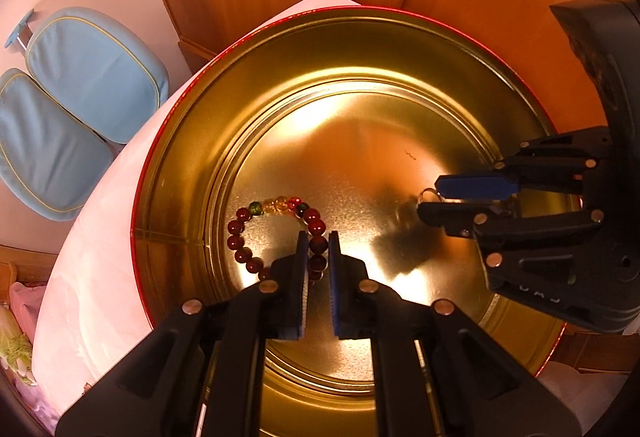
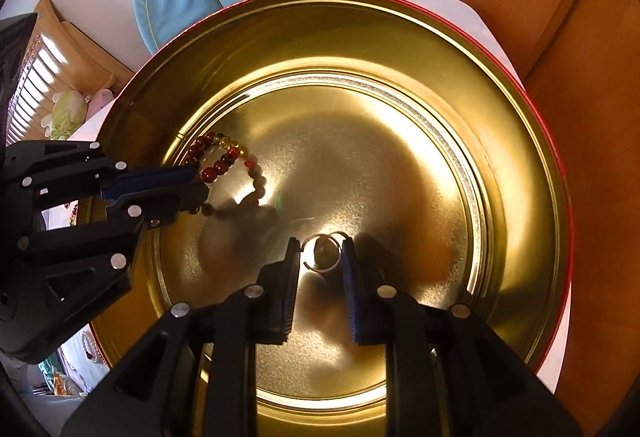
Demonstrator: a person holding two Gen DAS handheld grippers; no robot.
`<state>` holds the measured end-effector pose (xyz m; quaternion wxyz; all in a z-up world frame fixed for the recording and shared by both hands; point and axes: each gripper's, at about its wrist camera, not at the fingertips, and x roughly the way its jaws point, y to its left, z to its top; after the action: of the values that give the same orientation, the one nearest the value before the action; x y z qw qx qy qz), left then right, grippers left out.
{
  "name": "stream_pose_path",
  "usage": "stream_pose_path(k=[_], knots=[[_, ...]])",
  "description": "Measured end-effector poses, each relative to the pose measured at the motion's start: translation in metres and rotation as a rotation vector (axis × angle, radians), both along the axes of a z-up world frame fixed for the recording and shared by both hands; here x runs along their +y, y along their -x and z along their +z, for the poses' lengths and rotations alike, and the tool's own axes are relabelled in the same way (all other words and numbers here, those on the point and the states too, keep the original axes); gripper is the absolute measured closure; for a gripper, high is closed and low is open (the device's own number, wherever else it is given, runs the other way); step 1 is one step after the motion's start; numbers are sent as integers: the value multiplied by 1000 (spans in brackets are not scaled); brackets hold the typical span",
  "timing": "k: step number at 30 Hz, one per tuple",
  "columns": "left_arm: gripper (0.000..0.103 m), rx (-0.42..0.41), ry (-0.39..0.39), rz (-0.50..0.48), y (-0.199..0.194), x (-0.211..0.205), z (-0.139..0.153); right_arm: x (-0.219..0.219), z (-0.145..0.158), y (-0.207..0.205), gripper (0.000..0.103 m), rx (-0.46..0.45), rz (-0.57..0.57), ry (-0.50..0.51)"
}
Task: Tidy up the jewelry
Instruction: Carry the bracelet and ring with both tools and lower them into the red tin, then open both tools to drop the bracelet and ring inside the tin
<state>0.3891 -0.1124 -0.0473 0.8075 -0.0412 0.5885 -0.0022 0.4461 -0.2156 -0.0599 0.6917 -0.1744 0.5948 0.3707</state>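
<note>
A white desk (image 1: pixel 100 277) is carrying a large round tin (image 1: pixel 180 165), gold inside with a red outer rim, which is sitting directly on it and covering most of its top. The desk's pale surface is showing around the tin's left edge and at a far corner (image 2: pixel 460 9) by the wooden panelling.

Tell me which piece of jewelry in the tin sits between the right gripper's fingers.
The thin metal ring, framed by the right gripper over the gold tin. The beaded bracelet is the other piece, at the left gripper.
</note>
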Motion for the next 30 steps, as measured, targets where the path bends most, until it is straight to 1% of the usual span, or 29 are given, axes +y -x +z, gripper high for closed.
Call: stream_pose_path(k=[6, 14, 20, 21, 22, 23, 24, 25, 26, 27, 30], knots=[[93, 3, -4, 0, -7, 0, -5, 0, 2, 1, 81, 1, 2, -15], [93, 12, -9, -2, -9, -1, -8, 3, -1, 1, 80, 1, 14, -8], [93, 0, -48, -9, -9, -3, -6, 5, 0, 0, 80, -14, 28, -2], [93, -7, -55, -13, -8, -4, -5, 5, 0, 0, 78, -19, 25, -4], [90, -16, -63, -17, -7, -5, -3, 4, -1, -1, 74, -13, 22, -10], [85, -23, -73, -19, -7, -6, -1, 4, -1, -1, 72, -6, 20, -18], [70, -27, -84, -20, -5, -7, 1, 4, 0, -1, 67, -4, 22, -25], [51, -36, -94, -19, -3, -7, 3, 5, 1, 0, 58, -8, 27, -29], [49, -51, -108, -17, -1, -8, 7, 5, 2, 1, 56, -21, 31, -27], [49, -65, -113, -20, 1, -9, 10, 5, 2, 2, 53, -34, 35, -25], [49, -68, -116, -20, 3, -8, 13, 3, 1, 2, 53, -26, 36, -28]])
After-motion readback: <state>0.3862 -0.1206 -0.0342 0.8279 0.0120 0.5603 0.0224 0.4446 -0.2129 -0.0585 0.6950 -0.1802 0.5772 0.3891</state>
